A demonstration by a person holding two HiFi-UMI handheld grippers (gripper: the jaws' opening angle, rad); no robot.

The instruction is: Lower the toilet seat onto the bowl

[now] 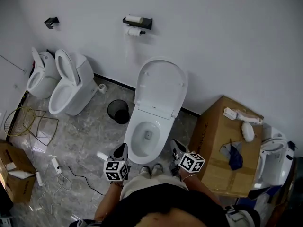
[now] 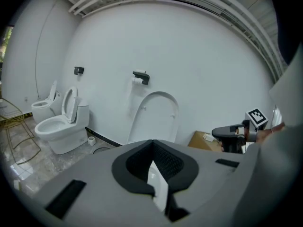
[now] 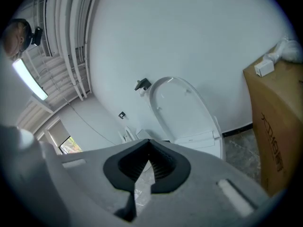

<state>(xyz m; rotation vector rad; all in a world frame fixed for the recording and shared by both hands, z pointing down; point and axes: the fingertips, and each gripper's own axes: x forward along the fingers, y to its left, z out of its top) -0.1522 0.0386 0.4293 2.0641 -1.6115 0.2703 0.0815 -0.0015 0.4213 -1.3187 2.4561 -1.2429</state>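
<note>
The white toilet bowl (image 1: 147,137) stands against the wall right in front of me. Its seat and lid (image 1: 161,86) are raised, leaning back on the wall; they also show upright in the left gripper view (image 2: 154,117) and the right gripper view (image 3: 182,110). My left gripper (image 1: 124,148) hangs shut and empty by the bowl's front left rim. On the front right side, my right gripper (image 1: 174,144) is also shut with nothing in it. Neither touches the toilet. Both gripper views show the jaws closed together, left gripper (image 2: 152,142), right gripper (image 3: 149,143).
Two more toilets (image 1: 71,86) stand at the left wall beside a wire rack (image 1: 28,122). A black bin (image 1: 118,111) sits left of the bowl. A cardboard box (image 1: 227,143) stands at its right, and another toilet (image 1: 272,160) beyond. A cable (image 1: 75,176) lies on the floor.
</note>
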